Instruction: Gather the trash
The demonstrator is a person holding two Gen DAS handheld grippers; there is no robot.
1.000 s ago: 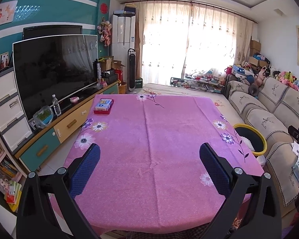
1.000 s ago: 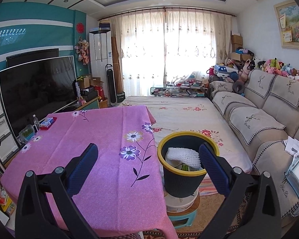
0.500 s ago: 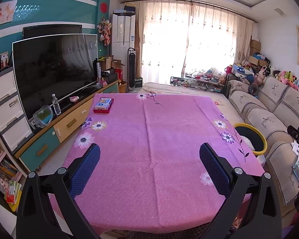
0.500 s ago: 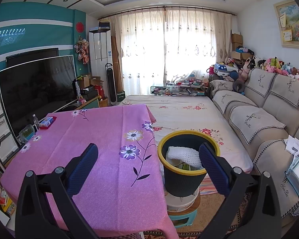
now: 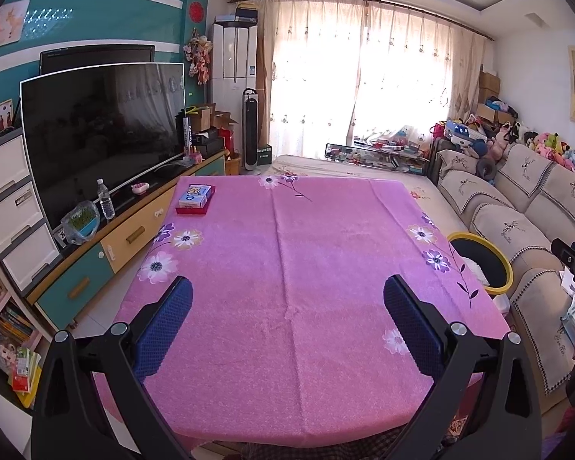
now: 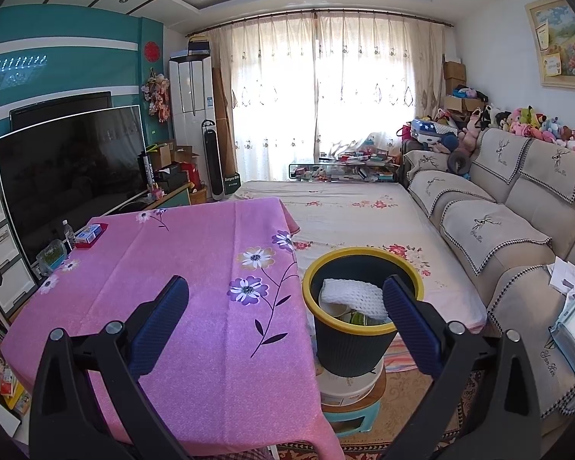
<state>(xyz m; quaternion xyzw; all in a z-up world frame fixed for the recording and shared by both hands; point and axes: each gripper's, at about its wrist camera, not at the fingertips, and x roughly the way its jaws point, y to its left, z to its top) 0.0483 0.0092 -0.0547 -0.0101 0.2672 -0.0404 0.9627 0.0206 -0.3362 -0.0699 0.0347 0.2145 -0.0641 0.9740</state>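
Note:
A dark trash bin with a yellow rim (image 6: 354, 339) stands on a stool right of the table; white netted foam (image 6: 354, 297) and other scraps lie in it. It also shows in the left wrist view (image 5: 492, 264). My left gripper (image 5: 287, 303) is open and empty above the near part of the pink flowered tablecloth (image 5: 287, 253). My right gripper (image 6: 285, 304) is open and empty, over the table's right edge (image 6: 298, 287), with its right finger in front of the bin. A blue box on a red tray (image 5: 195, 199) sits at the table's far left corner.
A TV (image 5: 99, 134) on a low cabinet (image 5: 107, 245) with a water bottle (image 5: 105, 199) runs along the left. A beige sofa (image 6: 517, 230) with papers on it lines the right. A floor mat (image 6: 348, 211) lies beyond the table.
Both views have shifted only very slightly. Both grippers remain open and empty.

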